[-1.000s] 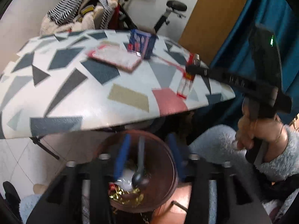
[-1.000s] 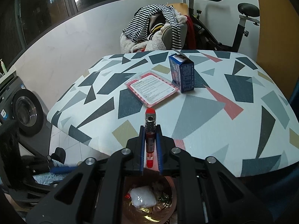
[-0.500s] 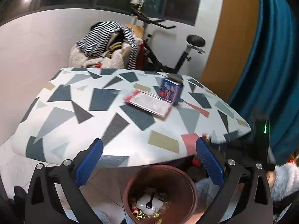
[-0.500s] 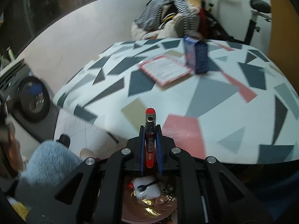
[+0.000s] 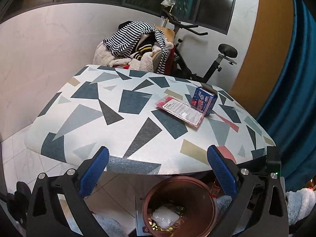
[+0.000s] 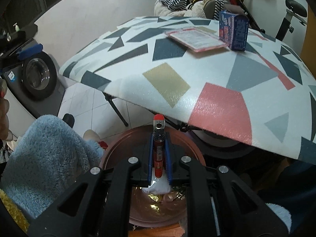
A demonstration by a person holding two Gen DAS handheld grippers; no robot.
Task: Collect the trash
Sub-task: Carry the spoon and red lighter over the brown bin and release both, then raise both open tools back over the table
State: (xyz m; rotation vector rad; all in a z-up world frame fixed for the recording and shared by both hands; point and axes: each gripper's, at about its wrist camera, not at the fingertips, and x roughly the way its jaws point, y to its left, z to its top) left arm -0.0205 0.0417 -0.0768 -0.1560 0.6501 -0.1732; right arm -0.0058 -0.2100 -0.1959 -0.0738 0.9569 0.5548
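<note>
My right gripper is shut on a red lighter, whose metal head and red cap stick out past the blue pads. It hangs just below the table's front edge, above a copper-coloured bin holding a white wad and gold wrappers. My left gripper stands wide open with nothing between its fingers, over the same bin at the table edge. A blue box and a flat pink-edged package lie on the patterned table.
A chair piled with striped clothes and an exercise bike stand behind the table. A blue curtain hangs on the right. A washing machine sits at the left, and a fluffy blue sleeve lies beside the bin.
My left gripper opened wide, let a black utensil fall into the bin, then rose and tilted up. My right gripper sank with the lighter from table height to just over the bin.
</note>
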